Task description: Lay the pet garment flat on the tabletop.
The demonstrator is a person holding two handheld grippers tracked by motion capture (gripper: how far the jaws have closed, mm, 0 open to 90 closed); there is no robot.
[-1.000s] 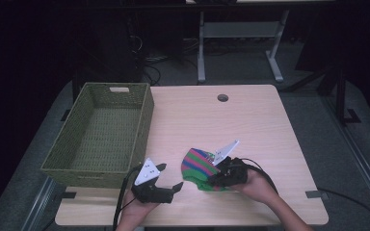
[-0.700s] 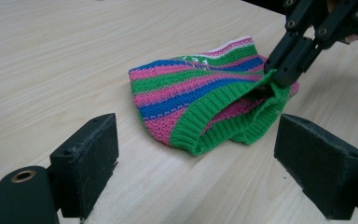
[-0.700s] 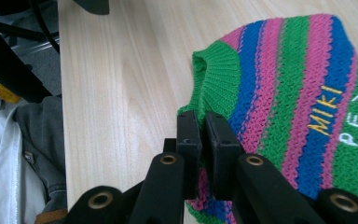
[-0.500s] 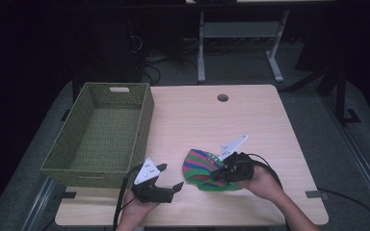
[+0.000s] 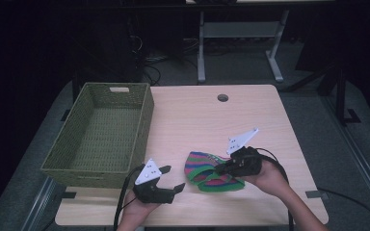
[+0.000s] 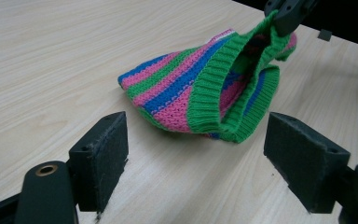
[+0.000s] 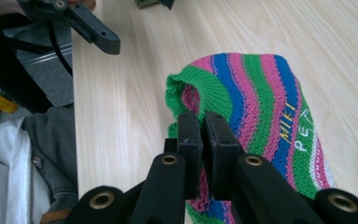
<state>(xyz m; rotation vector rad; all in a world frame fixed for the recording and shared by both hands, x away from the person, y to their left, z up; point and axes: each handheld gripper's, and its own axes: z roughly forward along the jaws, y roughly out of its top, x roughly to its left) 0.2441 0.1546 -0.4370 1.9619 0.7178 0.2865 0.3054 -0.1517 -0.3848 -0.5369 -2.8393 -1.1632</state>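
Note:
A small knitted garment (image 5: 203, 169) striped green, pink and blue lies on the wooden table (image 5: 212, 120) near its front edge. My right gripper (image 5: 218, 169) is shut on its green ribbed hem (image 7: 191, 88) and holds that edge lifted off the table. Yellow and white letters run along the stripes (image 7: 294, 127). My left gripper (image 5: 172, 178) sits low at the front edge, pointing at the garment (image 6: 186, 93). Its jaws have just been closing a little, still wide apart, with nothing between the pads (image 6: 103, 156); the garment lies just ahead of them.
A green woven basket (image 5: 147, 115) stands on the table's left side, with nothing showing inside. A round cable hole (image 5: 222, 97) is at the far edge. Bare tabletop stretches behind the garment. A desk frame (image 5: 241, 33) and cables stand on the floor beyond.
My right gripper has risen and drawn slightly right with the hem, pulling the garment's opening up. The left hand has stayed put.

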